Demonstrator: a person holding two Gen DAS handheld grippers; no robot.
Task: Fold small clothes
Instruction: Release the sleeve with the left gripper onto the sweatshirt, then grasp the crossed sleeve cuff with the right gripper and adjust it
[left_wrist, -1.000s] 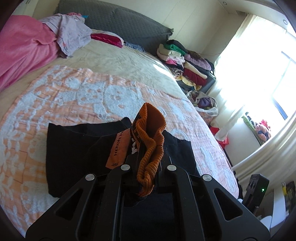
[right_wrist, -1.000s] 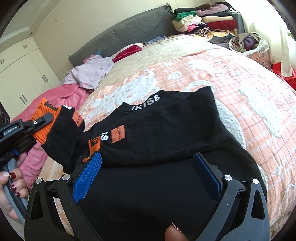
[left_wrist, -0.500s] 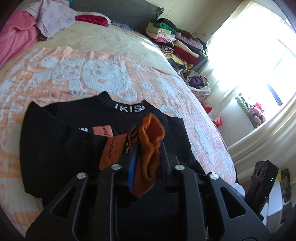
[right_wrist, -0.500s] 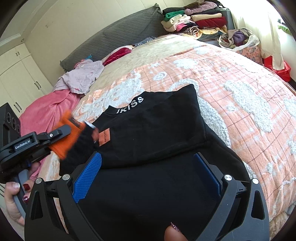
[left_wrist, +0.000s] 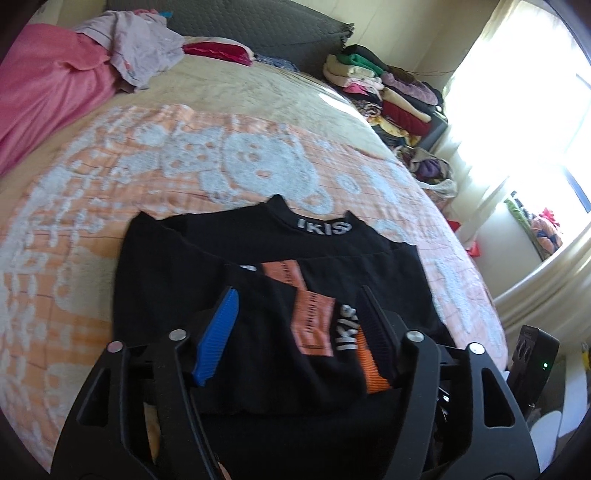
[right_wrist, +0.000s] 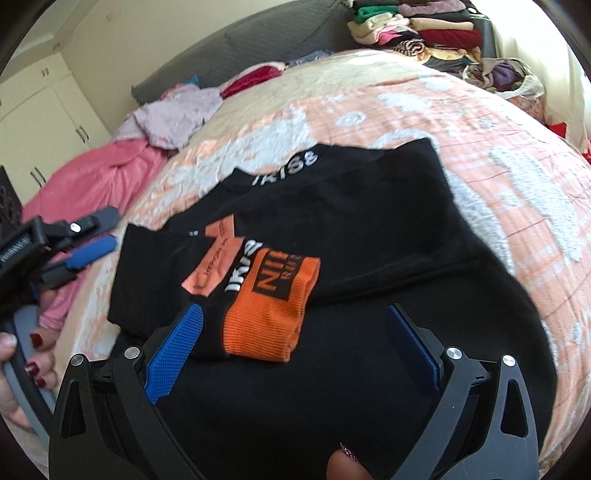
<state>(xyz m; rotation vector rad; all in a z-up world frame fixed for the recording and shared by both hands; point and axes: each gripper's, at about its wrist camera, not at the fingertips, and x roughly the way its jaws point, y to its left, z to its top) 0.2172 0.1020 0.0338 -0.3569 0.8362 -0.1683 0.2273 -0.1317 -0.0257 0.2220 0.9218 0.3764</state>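
Now left gripper (left_wrist: 299, 325) jaws open, orange cuff (right_wrist: 271, 310) released onto black sweater (right_wrist: 369, 229), right gripper (right_wrist: 295, 350) jaws open.

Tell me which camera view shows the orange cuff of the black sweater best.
The right wrist view. There the orange cuff lies flat on the black sweater, whole, with its dark printed patch visible. In the left wrist view only a narrow strip of the cuff shows beside a finger of the left claw.
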